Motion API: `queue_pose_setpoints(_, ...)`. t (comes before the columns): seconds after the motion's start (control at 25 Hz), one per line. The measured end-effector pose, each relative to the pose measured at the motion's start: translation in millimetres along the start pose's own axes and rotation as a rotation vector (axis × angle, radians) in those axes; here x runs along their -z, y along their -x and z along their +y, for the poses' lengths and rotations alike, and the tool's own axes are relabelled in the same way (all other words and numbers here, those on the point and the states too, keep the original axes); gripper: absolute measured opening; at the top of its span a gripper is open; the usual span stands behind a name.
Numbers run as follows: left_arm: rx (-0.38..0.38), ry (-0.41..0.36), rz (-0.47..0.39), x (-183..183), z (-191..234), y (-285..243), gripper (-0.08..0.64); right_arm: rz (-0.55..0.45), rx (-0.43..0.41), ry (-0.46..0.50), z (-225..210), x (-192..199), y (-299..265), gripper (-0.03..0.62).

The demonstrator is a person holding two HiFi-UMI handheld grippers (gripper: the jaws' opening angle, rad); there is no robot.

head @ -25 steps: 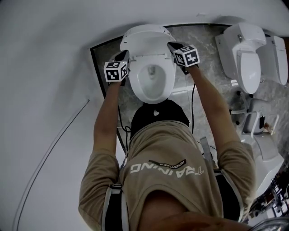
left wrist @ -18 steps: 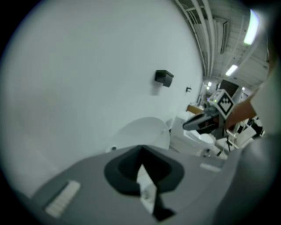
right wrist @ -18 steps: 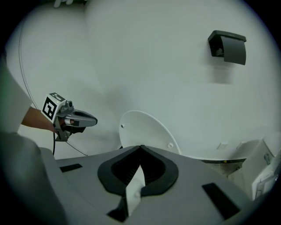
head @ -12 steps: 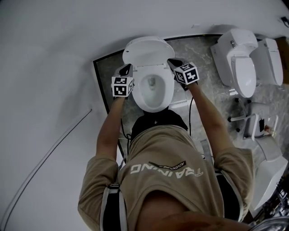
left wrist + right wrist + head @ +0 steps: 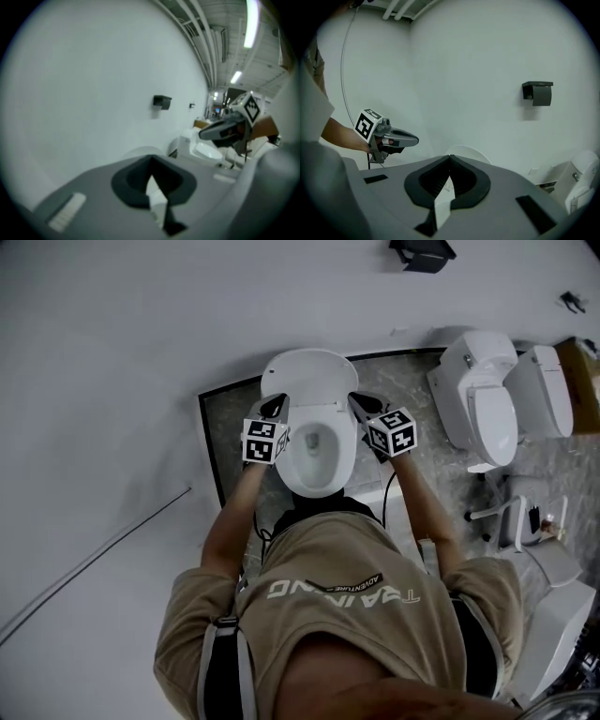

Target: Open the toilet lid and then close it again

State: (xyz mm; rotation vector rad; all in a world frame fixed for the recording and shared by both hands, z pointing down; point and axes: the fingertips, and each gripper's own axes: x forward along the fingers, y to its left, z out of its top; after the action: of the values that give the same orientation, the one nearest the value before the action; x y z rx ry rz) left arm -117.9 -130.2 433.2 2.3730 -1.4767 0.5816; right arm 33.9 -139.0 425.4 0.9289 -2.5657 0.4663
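Observation:
In the head view the white toilet (image 5: 319,442) has its lid (image 5: 309,371) standing up toward the wall, and the bowl is open. My left gripper (image 5: 278,405) hovers at the bowl's left side and my right gripper (image 5: 357,401) at its right, both a little in front of the raised lid. Each is shut with nothing between its jaws. The left gripper view shows its closed jaws over the lid's top edge (image 5: 140,151), with the right gripper (image 5: 225,129) across from it. The right gripper view shows the left gripper (image 5: 391,138) and the lid's top (image 5: 466,151).
Two more white toilets (image 5: 478,404) (image 5: 544,390) stand to the right on the marble floor panel (image 5: 220,427). A black paper holder (image 5: 420,251) is fixed on the wall. A thin cable (image 5: 94,554) runs along the left. Further fixtures crowd the lower right.
Both grippers have risen and drawn back a little from the lid's sides. The head camera has risen too, so the toilet looks smaller. The lid stays up.

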Motion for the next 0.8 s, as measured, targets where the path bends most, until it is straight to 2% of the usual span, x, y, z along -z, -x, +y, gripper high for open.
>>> queue_pose_setpoints(0.16, 0.026, 0.078, -0.080, -23, -13, 21, 0.005, -0.043, 0.014, 0.019, 12, -16, 19, 0.015)
queue_pose_setpoints(0.36, -0.007, 0.112, -0.135, -40, -13, 41, 0.005, -0.082, 0.002, 0.039, 26, -38, 31, 0.015)
queue_pose_setpoints(0.48, -0.035, 0.071, -0.170, -64, -14, 51, 0.005, -0.116, 0.021, 0.083, 30, -56, 42, 0.015)
queue_pose_setpoints(0.6, -0.068, 0.020, -0.214, -95, -13, 63, 0.005, -0.198, 0.026, 0.114, 33, -86, 54, 0.015)
queue_pose_setpoints(0.8, -0.069, 0.006, -0.272, -131, -16, 74, 0.005, -0.264, 0.061, 0.167, 31, -119, 78, 0.015)
